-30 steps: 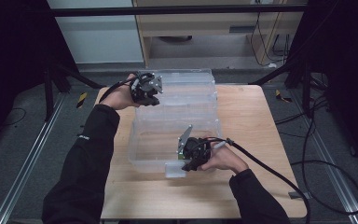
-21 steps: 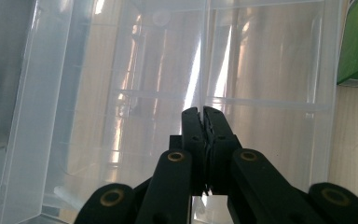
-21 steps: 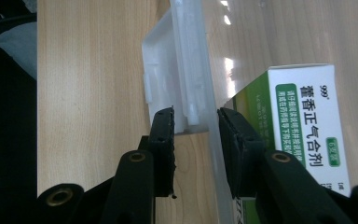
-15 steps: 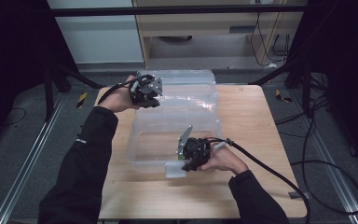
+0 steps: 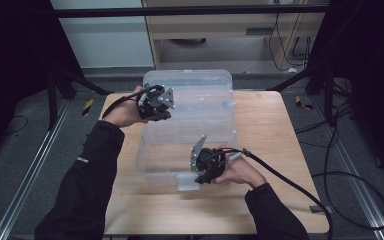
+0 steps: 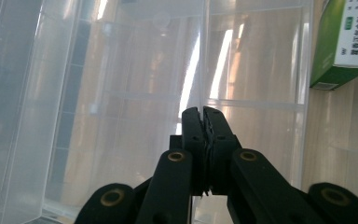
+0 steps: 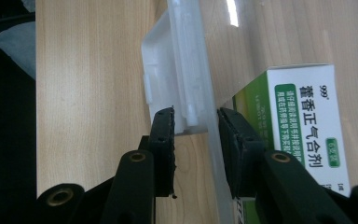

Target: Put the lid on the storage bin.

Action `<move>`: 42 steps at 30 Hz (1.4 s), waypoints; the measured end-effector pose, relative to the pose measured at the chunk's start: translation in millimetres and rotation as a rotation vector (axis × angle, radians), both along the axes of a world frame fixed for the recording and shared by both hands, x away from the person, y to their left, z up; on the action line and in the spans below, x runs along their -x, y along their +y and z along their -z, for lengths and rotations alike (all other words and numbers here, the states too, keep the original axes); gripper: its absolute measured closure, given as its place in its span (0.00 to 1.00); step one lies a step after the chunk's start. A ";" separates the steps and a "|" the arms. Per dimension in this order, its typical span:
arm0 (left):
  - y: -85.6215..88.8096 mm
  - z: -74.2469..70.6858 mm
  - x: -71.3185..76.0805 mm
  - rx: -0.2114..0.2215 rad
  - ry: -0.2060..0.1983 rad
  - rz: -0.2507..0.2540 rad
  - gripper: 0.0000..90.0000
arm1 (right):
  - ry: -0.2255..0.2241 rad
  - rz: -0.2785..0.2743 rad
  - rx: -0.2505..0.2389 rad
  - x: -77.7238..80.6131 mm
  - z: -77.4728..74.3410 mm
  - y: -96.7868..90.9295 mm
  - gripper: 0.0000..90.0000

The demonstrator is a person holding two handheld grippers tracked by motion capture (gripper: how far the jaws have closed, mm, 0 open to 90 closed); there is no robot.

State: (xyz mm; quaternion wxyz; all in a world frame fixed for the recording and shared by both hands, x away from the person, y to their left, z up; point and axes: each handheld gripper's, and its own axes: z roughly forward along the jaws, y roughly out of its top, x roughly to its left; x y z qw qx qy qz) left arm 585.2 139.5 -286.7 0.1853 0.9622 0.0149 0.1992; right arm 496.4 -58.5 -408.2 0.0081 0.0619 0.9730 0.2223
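Observation:
A clear plastic storage box (image 5: pixel 155 167) stands on the wooden table (image 5: pixel 270 125), and its clear lid (image 5: pixel 200 85) is raised at the far side. My left gripper (image 5: pixel 166 111) is at the lid's left end; in the left gripper view the left gripper (image 6: pixel 200 112) is shut on the lid's thin edge (image 6: pixel 200 70). My right gripper (image 5: pixel 196 172) is at the box's near wall. There the right gripper (image 7: pixel 196 116) has a pad on each side of the front rim and its latch (image 7: pixel 177 79), gripping it. A green and white medicine carton (image 7: pixel 303 130) lies inside the box.
The medicine carton (image 6: pixel 345 42) also sits past the lid's right edge in the left gripper view. Bare tabletop lies right of the box and along the near edge. Cables trail off the table's right side (image 5: pixel 290 175). A cabinet stands behind the table.
My left gripper has shifted a little toward the near side with the lid's edge in it. The right gripper has stayed in place on the front rim.

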 end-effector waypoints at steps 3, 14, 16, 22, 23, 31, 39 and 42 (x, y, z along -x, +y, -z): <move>1.3 1.0 7.5 0.016 -0.007 0.001 0.98 | 0.002 0.006 0.000 0.7 -0.1 0.1 0.75; 5.2 5.2 31.3 0.032 -0.041 0.007 0.98 | 0.004 0.006 0.001 0.8 -0.1 0.3 0.75; 6.6 6.3 34.3 0.039 -0.039 0.010 0.98 | 0.010 0.004 0.001 0.4 -0.2 0.3 0.75; 9.1 10.1 45.0 0.057 -0.046 0.007 0.98 | 0.009 0.004 0.002 0.5 -0.2 0.3 0.75; 9.5 10.6 46.6 0.059 -0.050 0.006 0.98 | 0.007 0.004 0.003 0.7 -0.2 0.4 0.75; 11.0 15.1 58.6 0.067 -0.047 0.009 0.98 | 0.005 0.002 0.005 0.9 -0.5 0.0 0.75; 14.2 22.5 71.9 0.076 -0.031 0.021 0.98 | -0.002 0.004 0.002 1.7 -0.6 0.1 0.74; 14.5 23.7 74.2 0.070 -0.026 0.025 0.97 | -0.011 0.006 0.001 3.1 -0.9 -0.1 0.74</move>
